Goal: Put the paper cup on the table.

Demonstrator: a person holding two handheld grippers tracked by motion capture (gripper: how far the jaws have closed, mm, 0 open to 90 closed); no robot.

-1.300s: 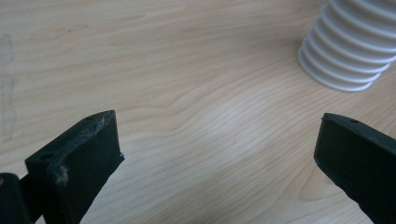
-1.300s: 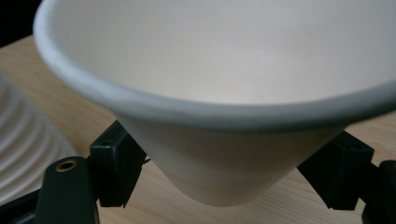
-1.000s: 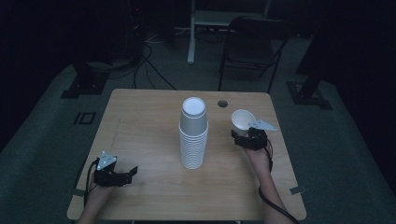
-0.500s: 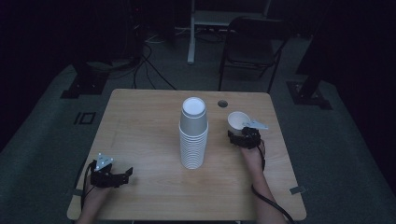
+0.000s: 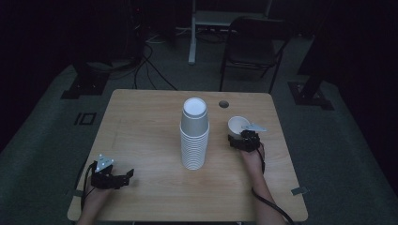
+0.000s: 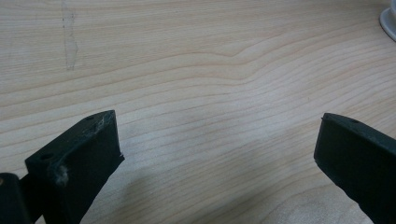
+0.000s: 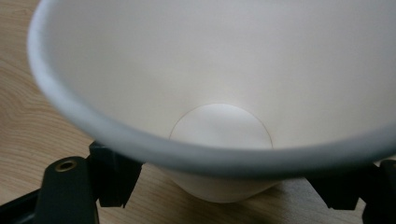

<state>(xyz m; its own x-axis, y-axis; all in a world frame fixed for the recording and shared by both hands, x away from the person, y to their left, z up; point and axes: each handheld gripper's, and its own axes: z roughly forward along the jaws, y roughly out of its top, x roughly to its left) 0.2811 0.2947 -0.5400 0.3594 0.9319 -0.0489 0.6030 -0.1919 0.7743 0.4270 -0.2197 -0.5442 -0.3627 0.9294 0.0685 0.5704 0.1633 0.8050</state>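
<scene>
R gripper pinches white cup; L gripper spread over table.

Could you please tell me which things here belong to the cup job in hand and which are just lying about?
Part of the job:
- single paper cup, clamped in the right gripper
- tall stack of cups in the table's middle
- left gripper, open over bare wood
- wooden table

Just lying about:
- folding chair
- floor cables
</scene>
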